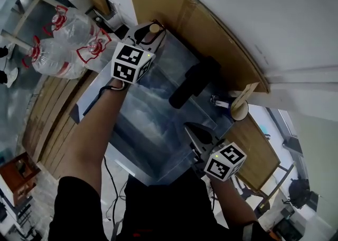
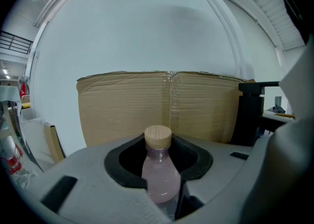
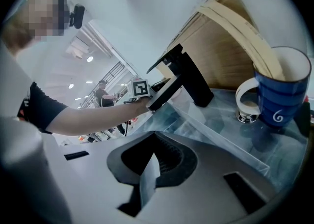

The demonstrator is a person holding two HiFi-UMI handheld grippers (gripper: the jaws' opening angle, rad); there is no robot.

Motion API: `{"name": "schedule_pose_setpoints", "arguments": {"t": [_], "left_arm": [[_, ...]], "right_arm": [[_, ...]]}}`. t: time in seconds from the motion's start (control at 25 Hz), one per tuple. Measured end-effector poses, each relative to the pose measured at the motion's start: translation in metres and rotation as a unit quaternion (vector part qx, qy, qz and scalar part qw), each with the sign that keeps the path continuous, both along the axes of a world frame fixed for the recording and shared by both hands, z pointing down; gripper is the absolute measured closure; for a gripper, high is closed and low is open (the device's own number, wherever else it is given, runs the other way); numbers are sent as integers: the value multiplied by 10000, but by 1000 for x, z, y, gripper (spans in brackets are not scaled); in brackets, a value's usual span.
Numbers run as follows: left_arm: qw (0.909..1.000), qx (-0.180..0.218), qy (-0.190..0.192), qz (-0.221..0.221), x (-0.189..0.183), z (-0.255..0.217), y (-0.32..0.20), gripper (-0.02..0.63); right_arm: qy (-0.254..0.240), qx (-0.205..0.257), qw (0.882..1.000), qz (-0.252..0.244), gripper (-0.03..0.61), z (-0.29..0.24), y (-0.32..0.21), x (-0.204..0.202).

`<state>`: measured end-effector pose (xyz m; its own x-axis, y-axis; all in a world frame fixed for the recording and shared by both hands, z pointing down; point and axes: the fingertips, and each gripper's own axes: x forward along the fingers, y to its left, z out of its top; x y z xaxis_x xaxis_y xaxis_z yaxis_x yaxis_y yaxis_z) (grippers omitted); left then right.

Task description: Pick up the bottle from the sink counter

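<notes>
Standing upright, bottle (image 2: 158,169) is clamped in left claw (image 2: 161,184).

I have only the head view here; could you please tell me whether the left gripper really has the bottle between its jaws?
Observer: Yes. In the left gripper view the bottle stands upright between the jaws of the left gripper, and the pads look pressed against its body.
Operator: Thank you. What is in the bottle?
Observer: A pale pink liquid that fills the clear body up to the neck, under a light, wood-coloured cap.
Operator: And is the right gripper carrying anything?
Observer: No. In its own view the right gripper has its jaws together, with nothing between them.
</notes>
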<state>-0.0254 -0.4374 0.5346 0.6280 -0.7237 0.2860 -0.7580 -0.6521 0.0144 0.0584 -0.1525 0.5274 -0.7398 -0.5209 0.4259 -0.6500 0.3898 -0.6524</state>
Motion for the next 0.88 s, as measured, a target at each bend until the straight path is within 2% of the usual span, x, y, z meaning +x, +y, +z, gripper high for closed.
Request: {"name": "schedule_pose_setpoints", "arguments": {"t": [0.32,0.52,0.88], "left_arm": [[9994,197,149,226,0,-39,42,472],[9985,365,113,396,-4,-68,77,472],[9979,492,160,400,-15,-106,146,472]], "right_arm": [[28,161,9998,123,574,-16,-4,1],[9,341,9992,212,574,-31,-8,1],[26,525,9981,316,574,-55,2,0]]}}
